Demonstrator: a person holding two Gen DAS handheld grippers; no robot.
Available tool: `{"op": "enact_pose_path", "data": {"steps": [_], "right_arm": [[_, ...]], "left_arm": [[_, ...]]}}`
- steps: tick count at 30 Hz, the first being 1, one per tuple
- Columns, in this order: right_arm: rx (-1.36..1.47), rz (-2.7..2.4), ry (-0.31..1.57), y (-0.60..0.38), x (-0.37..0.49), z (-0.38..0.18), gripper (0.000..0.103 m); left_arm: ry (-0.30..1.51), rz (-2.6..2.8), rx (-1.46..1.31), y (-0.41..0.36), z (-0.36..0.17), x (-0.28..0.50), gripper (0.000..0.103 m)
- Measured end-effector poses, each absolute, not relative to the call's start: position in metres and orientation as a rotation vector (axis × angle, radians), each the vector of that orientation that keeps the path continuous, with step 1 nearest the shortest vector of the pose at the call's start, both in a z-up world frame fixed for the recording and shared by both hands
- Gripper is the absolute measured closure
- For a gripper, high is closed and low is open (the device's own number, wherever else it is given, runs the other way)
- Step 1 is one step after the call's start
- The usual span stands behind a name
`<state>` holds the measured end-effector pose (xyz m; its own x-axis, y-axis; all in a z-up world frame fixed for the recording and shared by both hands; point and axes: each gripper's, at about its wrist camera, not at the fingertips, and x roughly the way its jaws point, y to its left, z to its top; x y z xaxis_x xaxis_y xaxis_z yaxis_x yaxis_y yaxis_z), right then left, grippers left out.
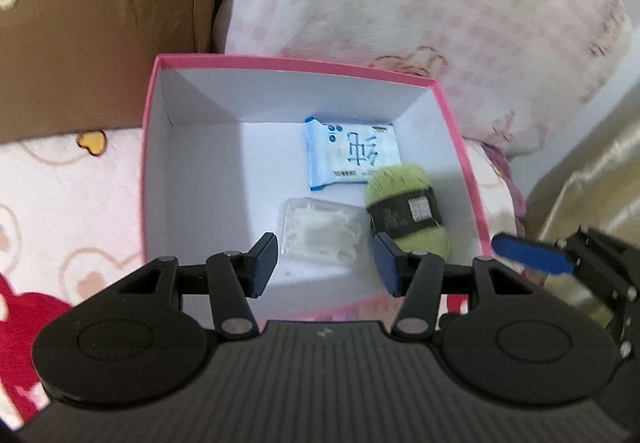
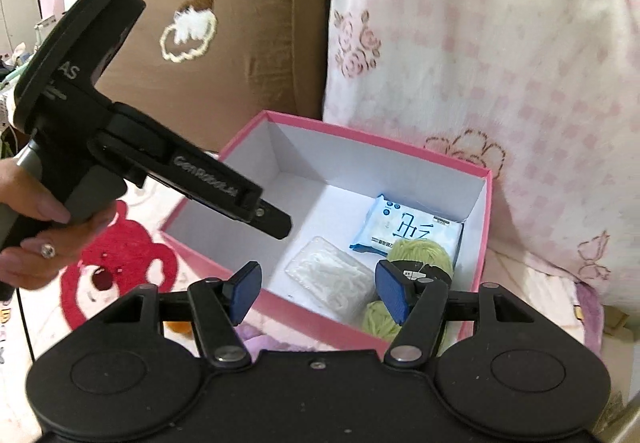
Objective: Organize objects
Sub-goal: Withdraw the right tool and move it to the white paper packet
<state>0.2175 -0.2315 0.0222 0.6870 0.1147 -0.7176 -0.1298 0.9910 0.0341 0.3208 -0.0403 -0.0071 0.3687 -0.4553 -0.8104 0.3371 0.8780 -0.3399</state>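
A pink box (image 1: 456, 123) (image 2: 248, 127) with a white inside stands open on the bed. Inside it lie a blue-and-white tissue pack (image 1: 350, 153) (image 2: 404, 229), a green yarn ball with a black label (image 1: 404, 203) (image 2: 416, 255) and a clear packet of white sticks (image 1: 320, 229) (image 2: 332, 275). My left gripper (image 1: 326, 267) hovers open above the box's near side, nothing between its blue pads; in the right wrist view it (image 2: 276, 221) reaches over the box from the left. My right gripper (image 2: 318, 295) hangs open over the near rim, empty. One of its blue fingers (image 1: 528, 254) shows at the right of the left wrist view.
A brown cushion (image 2: 224, 23) and a pink flowered pillow (image 2: 500, 63) lean behind the box. The bedsheet has a red bear print (image 2: 116, 263). A person's hand (image 2: 44, 219) grips the left gripper's handle. Gold fabric (image 1: 600, 171) lies to the right.
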Motion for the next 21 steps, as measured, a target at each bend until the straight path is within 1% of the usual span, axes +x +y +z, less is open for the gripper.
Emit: {"op": "enact_pose_path", "data": {"steps": [3, 8, 14, 21], "right_arm": [[-0.026, 0.143, 0.788, -0.226, 0.199, 0.038, 0.031], [-0.024, 0.161, 0.787, -0.218, 0.163, 0.063, 0.03], [-0.019, 0.177, 0.777, -0.21, 0.128, 0.08, 0.029], [-0.05, 0.23, 0.803, -0.195, 0.095, 0.083, 0.029]], "left_arm": [[1.076, -0.531, -0.062, -0.036, 0.013, 0.301, 0.05], [1.068, -0.566, 0.022, -0.026, 0.041, 0.264, 0.048], [1.095, -0.608, 0.066, -0.022, 0.059, 0.225, 0.048], [1.094, -0.632, 0.131, -0.026, 0.069, 0.18, 0.044]]}}
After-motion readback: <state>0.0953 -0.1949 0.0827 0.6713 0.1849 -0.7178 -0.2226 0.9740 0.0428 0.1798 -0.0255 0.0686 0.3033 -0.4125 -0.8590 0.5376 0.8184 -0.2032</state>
